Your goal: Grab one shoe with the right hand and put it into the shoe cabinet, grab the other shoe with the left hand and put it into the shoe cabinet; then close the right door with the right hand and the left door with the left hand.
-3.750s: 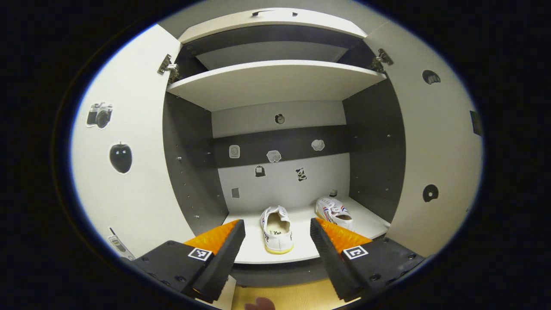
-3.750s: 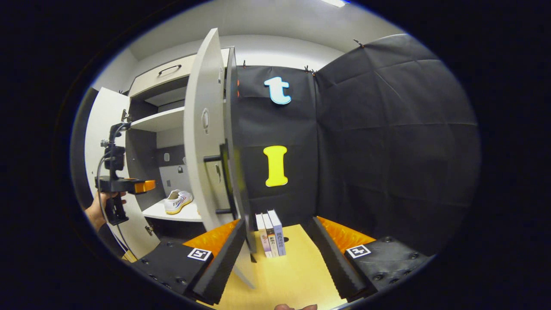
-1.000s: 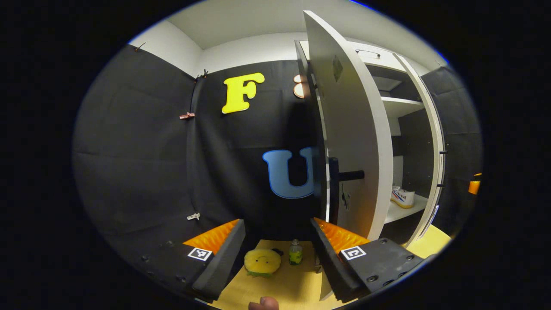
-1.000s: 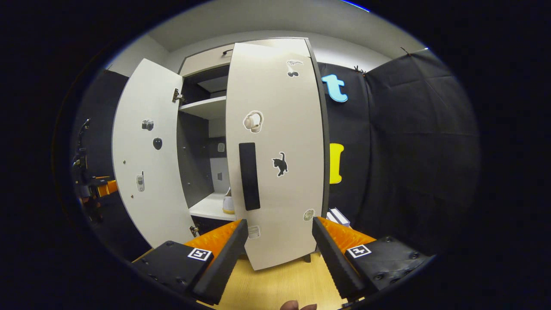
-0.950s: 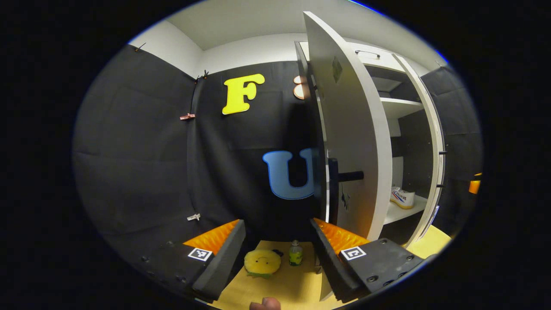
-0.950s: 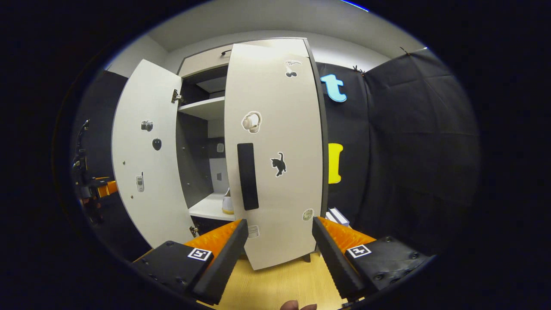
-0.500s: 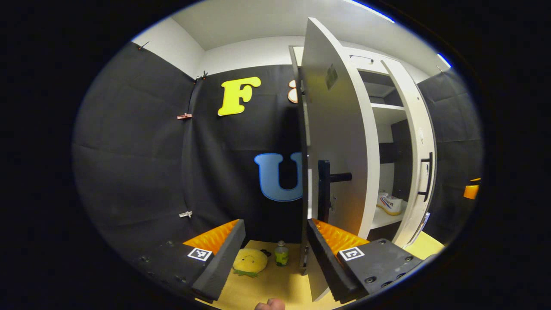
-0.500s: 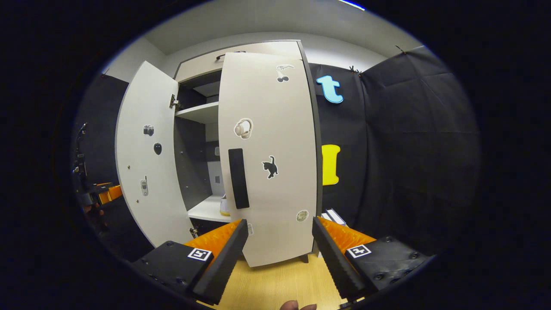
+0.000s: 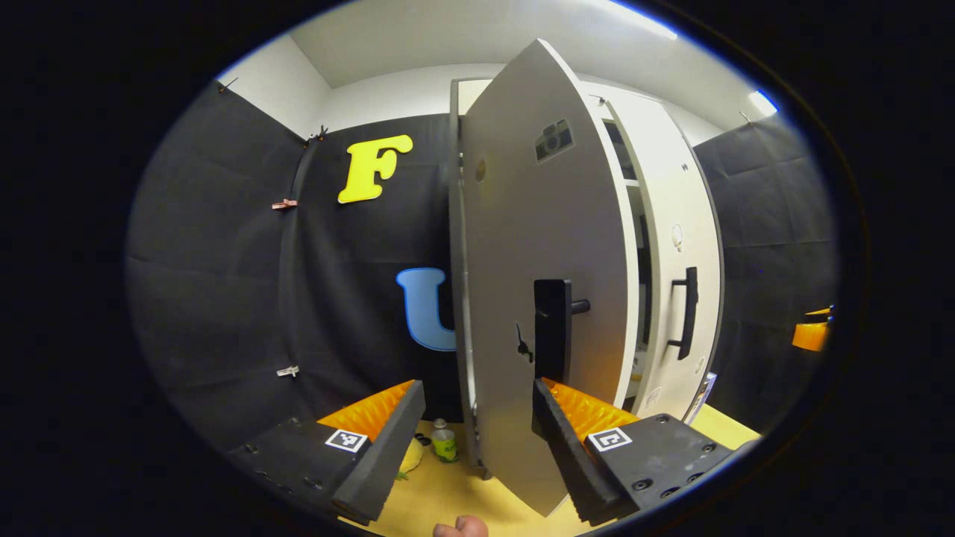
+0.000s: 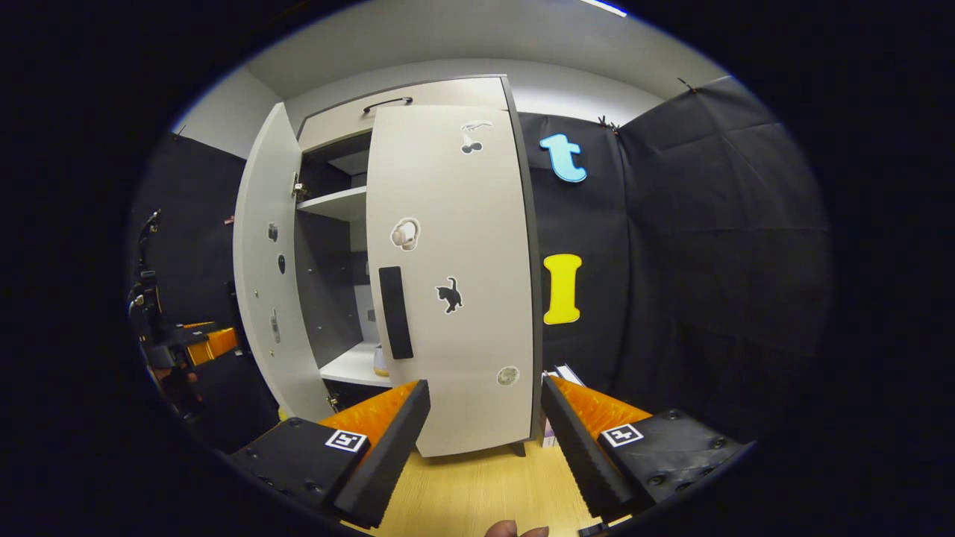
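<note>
The shoe cabinet's left door [image 9: 522, 246] stands partly swung in, its black handle [image 9: 553, 328] just above my open left gripper [image 9: 477, 425]; the door's lower edge sits between the fingers. Beyond it is the right door [image 9: 675, 246]. In the right gripper view the right door [image 10: 455, 283] is almost shut and the left door [image 10: 261, 283] is ajar. Through the gap I see a sliver of a white shoe [image 10: 380, 362] on the lower shelf [image 10: 347, 367]. My right gripper [image 10: 485, 425] is open and empty, a short way in front of the right door. The left gripper [image 10: 186, 343] shows at far left.
A green bottle [image 9: 445, 446] and a yellow plush toy [image 9: 410, 455] sit on the wooden floor [image 9: 448, 492] left of the cabinet. Books [image 10: 556, 373] stand at the cabinet's right foot. Black cloth walls close in both sides.
The right door has swung from edge-on to nearly shut. The left door has swung inward in the last second, hiding the shelves and most of the shoes.
</note>
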The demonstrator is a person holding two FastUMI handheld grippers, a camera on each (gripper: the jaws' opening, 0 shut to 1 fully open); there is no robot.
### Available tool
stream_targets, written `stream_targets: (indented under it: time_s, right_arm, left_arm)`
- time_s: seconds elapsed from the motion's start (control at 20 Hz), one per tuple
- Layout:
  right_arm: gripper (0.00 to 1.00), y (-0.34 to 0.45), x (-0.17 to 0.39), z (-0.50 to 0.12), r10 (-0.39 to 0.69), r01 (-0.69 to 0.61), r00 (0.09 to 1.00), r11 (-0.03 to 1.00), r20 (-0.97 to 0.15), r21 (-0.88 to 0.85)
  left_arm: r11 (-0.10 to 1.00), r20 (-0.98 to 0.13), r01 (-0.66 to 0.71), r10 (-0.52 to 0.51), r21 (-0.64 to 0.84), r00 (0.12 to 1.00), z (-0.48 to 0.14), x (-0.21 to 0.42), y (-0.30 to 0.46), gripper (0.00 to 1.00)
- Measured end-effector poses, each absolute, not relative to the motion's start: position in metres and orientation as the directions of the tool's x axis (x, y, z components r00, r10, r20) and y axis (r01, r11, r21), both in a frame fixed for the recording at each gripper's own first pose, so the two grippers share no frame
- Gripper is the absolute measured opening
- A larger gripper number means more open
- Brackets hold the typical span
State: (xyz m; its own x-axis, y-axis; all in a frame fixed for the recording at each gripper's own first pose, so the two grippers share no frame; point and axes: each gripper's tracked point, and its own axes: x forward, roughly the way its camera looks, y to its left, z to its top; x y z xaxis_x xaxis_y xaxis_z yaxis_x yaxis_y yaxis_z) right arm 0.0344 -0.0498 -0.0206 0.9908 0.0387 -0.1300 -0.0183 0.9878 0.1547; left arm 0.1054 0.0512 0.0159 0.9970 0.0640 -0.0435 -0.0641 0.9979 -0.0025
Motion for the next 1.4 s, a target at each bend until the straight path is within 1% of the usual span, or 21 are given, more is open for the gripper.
stream_targets:
  time_s: [0.05, 0.15, 0.25, 0.35, 0.4, 0.45, 0.6, 0.7, 0.75, 0.95, 1.0, 1.05, 1.15, 1.2, 1.3, 1.35, 1.4]
  right_arm:
    - [0.98, -0.052, 0.033, -0.021, 0.04, -0.019, 0.991, 0.987, -0.131, 0.16]
    - [0.98, -0.05, 0.034, -0.021, 0.05, -0.026, 0.989, 0.984, -0.136, 0.174]
    - [0.98, -0.043, 0.032, -0.022, 0.067, -0.041, 0.988, 0.983, -0.142, 0.177]
    - [0.98, -0.036, 0.029, -0.026, 0.083, -0.057, 0.985, 0.984, -0.148, 0.171]
    - [0.98, -0.033, 0.029, -0.027, 0.089, -0.064, 0.985, 0.984, -0.149, 0.169]
    - [0.98, -0.031, 0.028, -0.028, 0.092, -0.067, 0.985, 0.984, -0.147, 0.167]
    - [0.98, -0.025, 0.029, -0.026, 0.105, -0.078, 0.984, 0.98, -0.144, 0.183]
    - [0.98, -0.022, 0.028, -0.023, 0.107, -0.079, 0.985, 0.977, -0.137, 0.197]
    - [0.98, -0.021, 0.028, -0.022, 0.107, -0.079, 0.985, 0.976, -0.133, 0.201]
    - [0.98, -0.014, 0.023, -0.02, 0.108, -0.083, 0.987, 0.976, -0.119, 0.202]
    - [0.98, -0.012, 0.021, -0.02, 0.11, -0.084, 0.987, 0.976, -0.118, 0.201]
    - [0.98, -0.01, 0.018, -0.02, 0.109, -0.084, 0.987, 0.976, -0.116, 0.2]
    - [0.98, -0.008, 0.012, -0.02, 0.107, -0.082, 0.988, 0.975, -0.114, 0.205]
    - [0.98, -0.008, 0.009, -0.019, 0.105, -0.081, 0.988, 0.975, -0.111, 0.209]
    - [0.98, -0.009, 0.003, -0.02, 0.098, -0.074, 0.989, 0.975, -0.108, 0.207]
    - [0.98, -0.01, 0.001, -0.021, 0.094, -0.07, 0.989, 0.976, -0.111, 0.206]
    - [0.98, -0.01, -0.001, -0.02, 0.09, -0.066, 0.99, 0.976, -0.106, 0.209]
  left_arm:
    - [0.999, -0.044, -0.045, 0.044, -0.01, 0.998, 0.016, 0.109, 0.038, 0.92]
    - [0.999, -0.051, 0.026, -0.028, -0.037, 0.998, 0.015, 0.115, 0.001, 0.92]
    - [0.997, -0.051, 0.049, -0.052, -0.052, 0.997, 0.017, 0.114, -0.019, 0.96]
    - [0.996, -0.045, 0.073, -0.075, -0.046, 0.996, 0.019, 0.107, -0.035, 0.95]
    - [0.995, -0.041, 0.086, -0.088, -0.044, 0.995, 0.019, 0.103, -0.043, 0.99]
    - [0.995, -0.039, 0.093, -0.094, -0.042, 0.995, 0.02, 0.096, -0.048, 0.99]
    - [0.994, -0.037, 0.103, -0.105, -0.048, 0.994, 0.022, 0.078, -0.057, 0.99]
    - [0.994, -0.038, 0.101, -0.102, -0.043, 0.994, 0.023, 0.07, -0.059, 0.95]
    - [0.994, -0.033, 0.099, -0.1, -0.035, 0.994, 0.025, 0.065, -0.059, 0.99]
    - [0.993, -0.02, 0.112, -0.113, -0.039, 0.993, 0.027, 0.049, -0.066, 0.99]
    - [0.993, -0.017, 0.11, -0.111, -0.046, 0.994, 0.027, 0.046, -0.066, 0.95]
    - [0.993, -0.013, 0.111, -0.111, -0.052, 0.994, 0.028, 0.042, -0.066, 0.99]
    - [0.992, -0.005, 0.109, -0.109, -0.058, 0.994, 0.028, 0.035, -0.064, 0.92]
    - [0.993, -0.001, 0.104, -0.104, -0.056, 0.995, 0.029, 0.032, -0.063, 0.95]
    - [0.995, 0.009, 0.096, -0.095, -0.039, 0.995, 0.031, 0.025, -0.059, 0.96]
    - [0.995, 0.012, 0.09, -0.09, -0.029, 0.996, 0.033, 0.022, -0.057, 0.98]
    - [0.996, 0.013, 0.089, -0.088, -0.028, 0.996, 0.032, 0.02, -0.056, 0.95]
